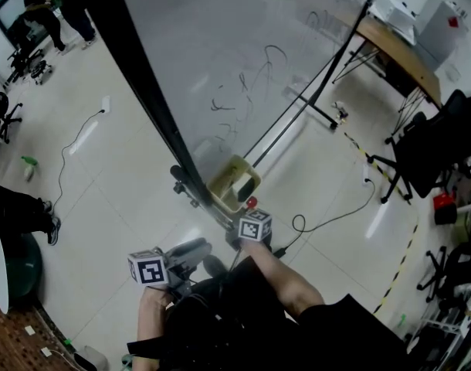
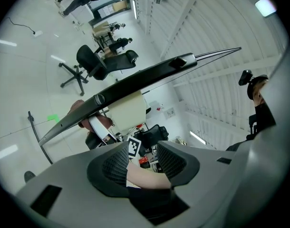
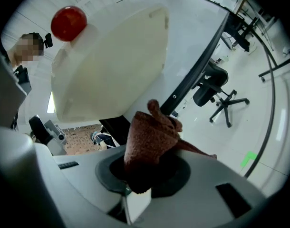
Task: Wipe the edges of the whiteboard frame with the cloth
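Cloth (image 3: 152,137) pinched in right gripper (image 3: 145,169) fingers; left gripper (image 2: 142,158) fingers apart.

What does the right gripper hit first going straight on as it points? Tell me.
Most likely the whiteboard's black frame, just past the tip of the brown cloth that the right gripper clamps. The cream tray sits close beside that line; depth is unclear.

You have 2 grippers, the left gripper (image 2: 143,161) and right gripper (image 3: 148,168), 1 cloth (image 3: 149,134), 1 whiteboard (image 1: 220,37), 1 cream tray (image 1: 220,178), 1 red ball (image 3: 69,23).
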Action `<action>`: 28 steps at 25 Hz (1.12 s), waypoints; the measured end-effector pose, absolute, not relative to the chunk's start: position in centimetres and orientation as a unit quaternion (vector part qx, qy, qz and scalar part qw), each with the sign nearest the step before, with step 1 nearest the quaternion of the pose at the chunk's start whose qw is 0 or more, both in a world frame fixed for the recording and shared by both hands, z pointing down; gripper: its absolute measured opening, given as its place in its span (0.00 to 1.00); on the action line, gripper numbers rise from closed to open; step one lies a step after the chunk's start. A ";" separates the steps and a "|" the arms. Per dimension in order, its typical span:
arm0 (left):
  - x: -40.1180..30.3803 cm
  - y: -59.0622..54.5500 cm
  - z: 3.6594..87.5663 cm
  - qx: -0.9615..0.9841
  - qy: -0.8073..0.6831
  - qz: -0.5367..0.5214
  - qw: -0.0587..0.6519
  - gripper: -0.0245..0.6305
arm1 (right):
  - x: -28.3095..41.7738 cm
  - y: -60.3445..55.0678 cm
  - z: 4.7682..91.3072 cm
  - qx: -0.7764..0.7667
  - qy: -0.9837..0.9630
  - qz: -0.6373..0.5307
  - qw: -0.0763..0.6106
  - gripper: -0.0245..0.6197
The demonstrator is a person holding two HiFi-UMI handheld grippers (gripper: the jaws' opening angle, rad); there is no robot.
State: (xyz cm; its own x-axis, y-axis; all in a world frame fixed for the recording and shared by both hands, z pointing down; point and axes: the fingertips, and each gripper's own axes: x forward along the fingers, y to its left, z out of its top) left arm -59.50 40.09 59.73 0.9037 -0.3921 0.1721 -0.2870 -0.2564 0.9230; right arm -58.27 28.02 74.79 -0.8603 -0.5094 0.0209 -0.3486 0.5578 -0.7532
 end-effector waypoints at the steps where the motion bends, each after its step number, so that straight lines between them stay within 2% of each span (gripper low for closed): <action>1: -59.7 40.1 59.8 0.790 -0.216 -0.051 0.572 0.32 | -58.0 28.3 74.5 -0.247 0.875 -0.404 0.099 0.13; 6: -61.3 39.5 59.7 0.781 -0.235 -0.081 0.573 0.32 | -57.7 32.0 71.8 -0.219 0.879 -0.412 0.095 0.13; 10: -62.6 39.0 59.1 0.781 -0.245 -0.107 0.565 0.32 | -60.1 34.7 70.6 -0.180 0.892 -0.411 0.052 0.13; 18: -64.1 39.3 58.5 0.783 -0.254 -0.140 0.551 0.32 | -61.6 31.4 68.7 -0.277 0.871 -0.406 0.002 0.14; 28: -65.1 38.9 55.1 0.804 -0.247 -0.159 0.517 0.32 | -62.0 32.4 62.3 -0.262 0.900 -0.346 0.029 0.14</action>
